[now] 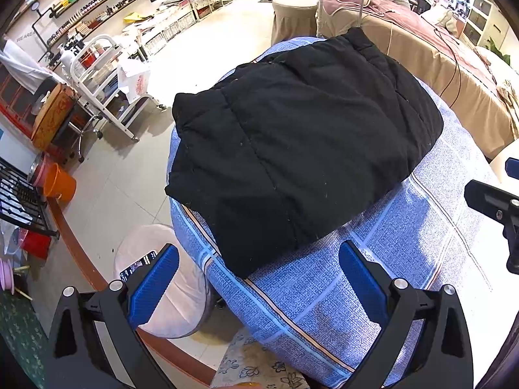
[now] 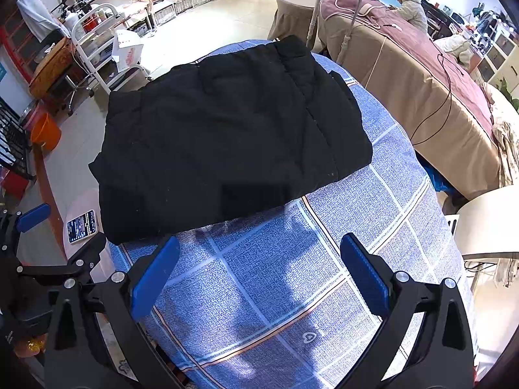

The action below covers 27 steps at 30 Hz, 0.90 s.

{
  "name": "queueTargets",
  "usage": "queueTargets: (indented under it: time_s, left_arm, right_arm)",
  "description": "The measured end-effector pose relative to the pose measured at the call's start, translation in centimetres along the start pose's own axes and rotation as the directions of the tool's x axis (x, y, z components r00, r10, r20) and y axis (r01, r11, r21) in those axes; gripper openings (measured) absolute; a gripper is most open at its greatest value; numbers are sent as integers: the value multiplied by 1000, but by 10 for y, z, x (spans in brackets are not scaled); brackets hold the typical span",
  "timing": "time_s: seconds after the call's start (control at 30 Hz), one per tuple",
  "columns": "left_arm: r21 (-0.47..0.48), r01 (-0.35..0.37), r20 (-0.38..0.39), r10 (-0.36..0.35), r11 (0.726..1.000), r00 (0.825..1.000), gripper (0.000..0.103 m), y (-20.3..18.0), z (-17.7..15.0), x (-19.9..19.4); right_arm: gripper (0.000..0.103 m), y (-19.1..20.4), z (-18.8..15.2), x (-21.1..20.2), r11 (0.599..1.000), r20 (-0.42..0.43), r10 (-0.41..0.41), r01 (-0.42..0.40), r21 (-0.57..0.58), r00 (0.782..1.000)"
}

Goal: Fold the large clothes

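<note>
Plainly, both tongs stand wide apart and hold nothing. The left gripper hangs over the near left corner of the bed, one blue pad past the bed's edge above a white stool, the other over the blue checked sheet. The right gripper hangs over bare sheet near the camera, with open cloth on all sides.

Beyond them the black coat lies folded into a thick block on the bed, apart from both grippers. Its left edge overhangs the bed's left side; to its right a wide strip of sheet stays bare up to the bed's rim.

A phone lies lit on the stool, its screen too small to read. On the far wall by the shelves the word "FAMILY" and "WE ARE" can be read. A white bag hanging on the white cart bears red print that cannot be made out. An orange bucket stands on the floor at the left.
</note>
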<state>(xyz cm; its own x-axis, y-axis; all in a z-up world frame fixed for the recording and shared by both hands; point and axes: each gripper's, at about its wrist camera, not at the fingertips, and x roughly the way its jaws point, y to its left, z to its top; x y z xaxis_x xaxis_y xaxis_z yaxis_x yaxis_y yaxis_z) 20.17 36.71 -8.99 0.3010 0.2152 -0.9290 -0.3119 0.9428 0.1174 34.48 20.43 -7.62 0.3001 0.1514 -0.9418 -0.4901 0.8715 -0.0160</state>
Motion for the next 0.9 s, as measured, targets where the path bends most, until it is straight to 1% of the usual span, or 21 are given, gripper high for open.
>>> queueTargets:
  time_s: [0.4,0.53,0.9]
  left_arm:
    - [8,-6,10,6,1000,1000,97,0,5,0]
    - [13,-16,35,15,1000,999,97,-1,5,-2]
    - [16,2,19,-2,1000,1000,97,-2,5,0]
  right_arm:
    - [98,-2,1,-1,1000,-1,-3,3,7,1000]
    - [98,-3,1,-2,1000,-1,-8,8,10,1000]
    - [98,-7,1,-4,1000,5,-15,15,23,1000]
